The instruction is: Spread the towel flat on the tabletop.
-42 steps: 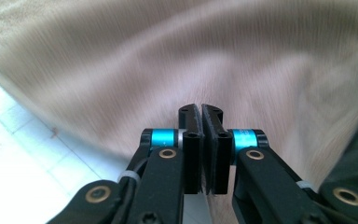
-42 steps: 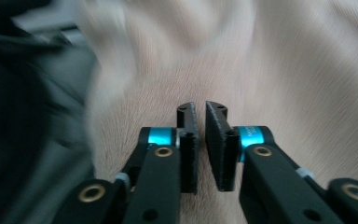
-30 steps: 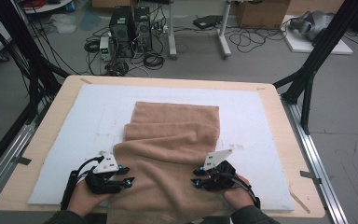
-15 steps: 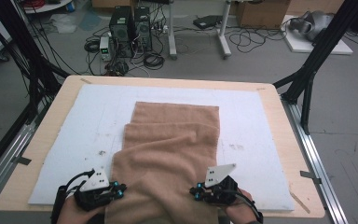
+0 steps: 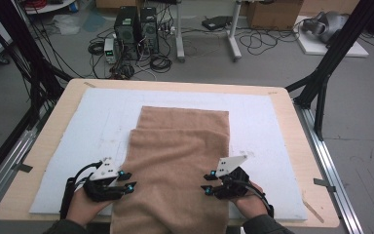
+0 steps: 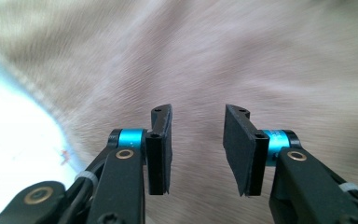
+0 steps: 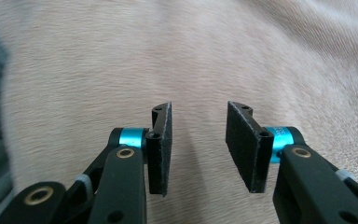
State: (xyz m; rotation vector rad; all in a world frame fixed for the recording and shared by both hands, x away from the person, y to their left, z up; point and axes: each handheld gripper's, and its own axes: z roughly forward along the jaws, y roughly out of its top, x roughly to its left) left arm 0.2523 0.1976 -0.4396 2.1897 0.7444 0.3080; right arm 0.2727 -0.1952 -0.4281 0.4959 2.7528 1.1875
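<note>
Towel lies folded in the middle of the frame, its near end hanging off the tabletop. Both tongs, left and right, have just been opening and hold nothing. Next, I think, they must pinch the near edge again.

A towel lies on a pad that covers the worktop, its near end hanging over the near edge. The left claw sits at the towel's near left edge, the right claw over its near right part.
</note>
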